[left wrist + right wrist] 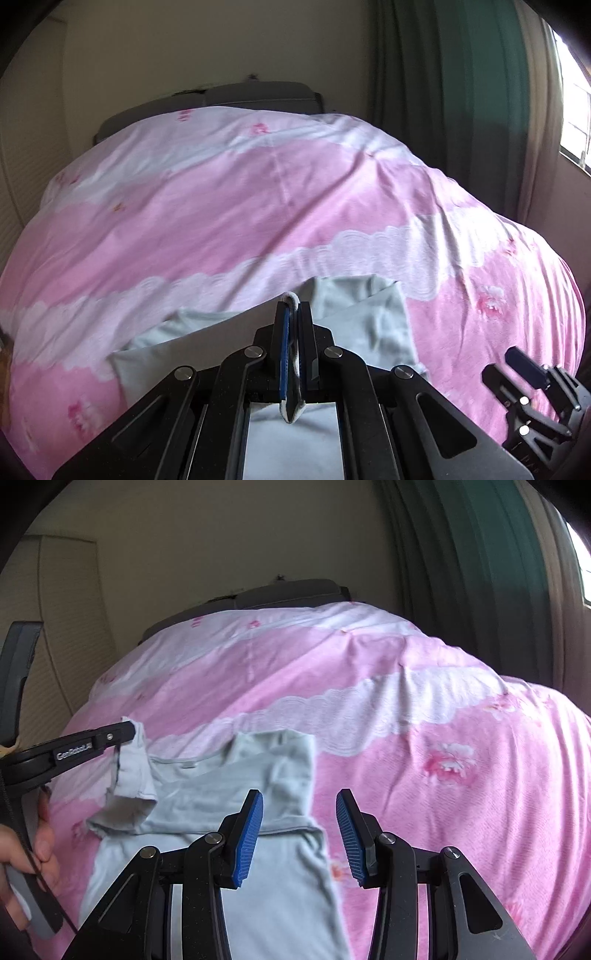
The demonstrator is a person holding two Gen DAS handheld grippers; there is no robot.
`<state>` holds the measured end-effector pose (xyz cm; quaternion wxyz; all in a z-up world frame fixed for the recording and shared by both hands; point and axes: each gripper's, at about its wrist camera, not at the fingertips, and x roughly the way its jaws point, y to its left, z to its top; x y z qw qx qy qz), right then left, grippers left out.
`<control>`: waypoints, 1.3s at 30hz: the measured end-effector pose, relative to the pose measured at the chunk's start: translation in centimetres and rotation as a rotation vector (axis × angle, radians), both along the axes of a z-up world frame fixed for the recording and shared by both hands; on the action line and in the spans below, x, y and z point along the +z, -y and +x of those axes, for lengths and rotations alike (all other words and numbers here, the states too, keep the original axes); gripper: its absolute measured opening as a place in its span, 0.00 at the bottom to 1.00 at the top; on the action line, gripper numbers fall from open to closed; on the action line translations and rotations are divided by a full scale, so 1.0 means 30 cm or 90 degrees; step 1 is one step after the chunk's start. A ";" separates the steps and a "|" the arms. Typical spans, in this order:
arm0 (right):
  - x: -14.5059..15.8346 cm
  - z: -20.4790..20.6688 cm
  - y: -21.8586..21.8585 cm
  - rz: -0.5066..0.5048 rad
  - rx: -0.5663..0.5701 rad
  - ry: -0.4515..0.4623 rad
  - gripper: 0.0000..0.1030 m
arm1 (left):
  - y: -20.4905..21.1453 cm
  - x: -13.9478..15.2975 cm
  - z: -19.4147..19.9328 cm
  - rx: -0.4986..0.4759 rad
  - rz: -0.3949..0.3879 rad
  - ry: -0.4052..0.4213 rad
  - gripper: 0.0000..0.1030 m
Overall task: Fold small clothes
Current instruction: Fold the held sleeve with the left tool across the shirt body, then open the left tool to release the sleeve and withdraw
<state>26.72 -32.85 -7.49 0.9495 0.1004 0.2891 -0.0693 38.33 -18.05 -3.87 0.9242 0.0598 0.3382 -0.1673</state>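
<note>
Pink floral bedspread [424,709] is covering the bed; pale green T-shirt [229,786] is lying on it. My left gripper [293,306] is pinching its sleeve hem [291,297]; my right gripper [299,830] is hovering with jaws apart, holding nothing.

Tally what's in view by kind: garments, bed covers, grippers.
Garments: 1, the pale green shirt, one edge pinched in the shut left gripper.
Bed covers: 1, the pink floral duvet under the shirt.
Grippers: 2, the left one and the right gripper, open with nothing between its pads.
Total: 4
</note>
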 end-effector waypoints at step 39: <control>-0.116 0.130 0.025 -0.025 -0.004 -0.046 0.42 | -0.323 -0.292 -0.100 0.106 0.059 -0.062 0.60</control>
